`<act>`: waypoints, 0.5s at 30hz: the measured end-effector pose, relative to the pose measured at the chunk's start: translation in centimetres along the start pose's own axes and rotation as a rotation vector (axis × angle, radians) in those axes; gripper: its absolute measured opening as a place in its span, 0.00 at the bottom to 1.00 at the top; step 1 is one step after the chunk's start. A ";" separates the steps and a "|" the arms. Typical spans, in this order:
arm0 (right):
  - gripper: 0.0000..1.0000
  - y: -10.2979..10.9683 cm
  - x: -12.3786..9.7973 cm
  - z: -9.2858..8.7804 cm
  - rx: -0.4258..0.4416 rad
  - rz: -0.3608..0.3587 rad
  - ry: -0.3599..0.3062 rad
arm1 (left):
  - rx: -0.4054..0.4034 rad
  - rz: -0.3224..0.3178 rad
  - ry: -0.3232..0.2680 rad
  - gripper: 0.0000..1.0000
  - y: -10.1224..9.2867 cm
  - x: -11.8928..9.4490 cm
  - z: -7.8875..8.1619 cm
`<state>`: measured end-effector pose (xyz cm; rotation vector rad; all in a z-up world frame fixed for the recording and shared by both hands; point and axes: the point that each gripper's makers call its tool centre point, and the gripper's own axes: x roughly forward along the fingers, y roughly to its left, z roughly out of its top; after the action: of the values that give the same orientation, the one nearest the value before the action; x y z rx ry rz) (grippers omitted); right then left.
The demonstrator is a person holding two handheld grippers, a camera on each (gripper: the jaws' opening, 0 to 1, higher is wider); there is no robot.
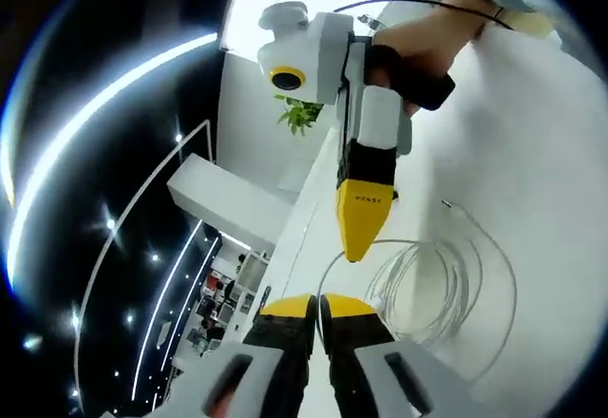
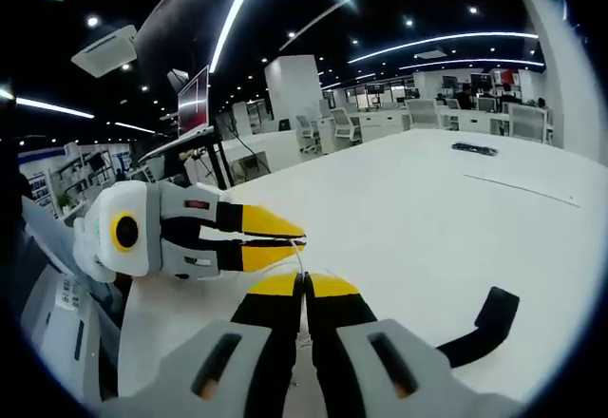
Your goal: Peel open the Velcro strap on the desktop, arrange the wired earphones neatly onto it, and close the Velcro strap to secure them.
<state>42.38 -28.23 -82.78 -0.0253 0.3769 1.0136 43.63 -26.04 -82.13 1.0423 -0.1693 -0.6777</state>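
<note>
The white wired earphones point(image 1: 427, 290) lie in a loose coil on the white table point(image 1: 541, 152), to the right of my left gripper point(image 1: 319, 300). One strand arcs out of the coil and runs into its jaws, which are shut on it. My right gripper point(image 1: 359, 252) points down from above, its tip at the same strand. In the right gripper view my right gripper point(image 2: 305, 280) is shut, with the thin cable point(image 2: 302, 258) running from it to the left gripper point(image 2: 299, 239). The black Velcro strap point(image 2: 480, 331) lies curled on the table point(image 2: 427, 209) to the right.
A hand point(image 1: 418, 47) holds the right gripper. The table edge point(image 1: 302, 223) runs just left of both grippers. A small black object point(image 2: 473, 148) lies far across the table. A monitor point(image 2: 193, 100) and office desks stand beyond, and a plant point(image 1: 302, 112).
</note>
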 end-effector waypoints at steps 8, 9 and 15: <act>0.06 0.3 -0.1 0.5 -0.019 0.007 -0.022 | -0.042 -0.007 -0.003 0.06 0.2 -0.2 0.0; 0.06 0.2 -0.3 0.8 -0.020 0.003 -0.033 | -0.054 -0.011 0.000 0.06 0.2 -0.2 -0.1; 0.06 -1.4 -1.5 2.5 -0.008 -0.042 -0.100 | -0.145 -0.017 0.024 0.06 0.5 -0.3 -0.8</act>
<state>43.57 -29.77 -80.15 0.0105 0.2804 0.9713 43.98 -25.11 -82.05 0.9137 -0.0887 -0.6825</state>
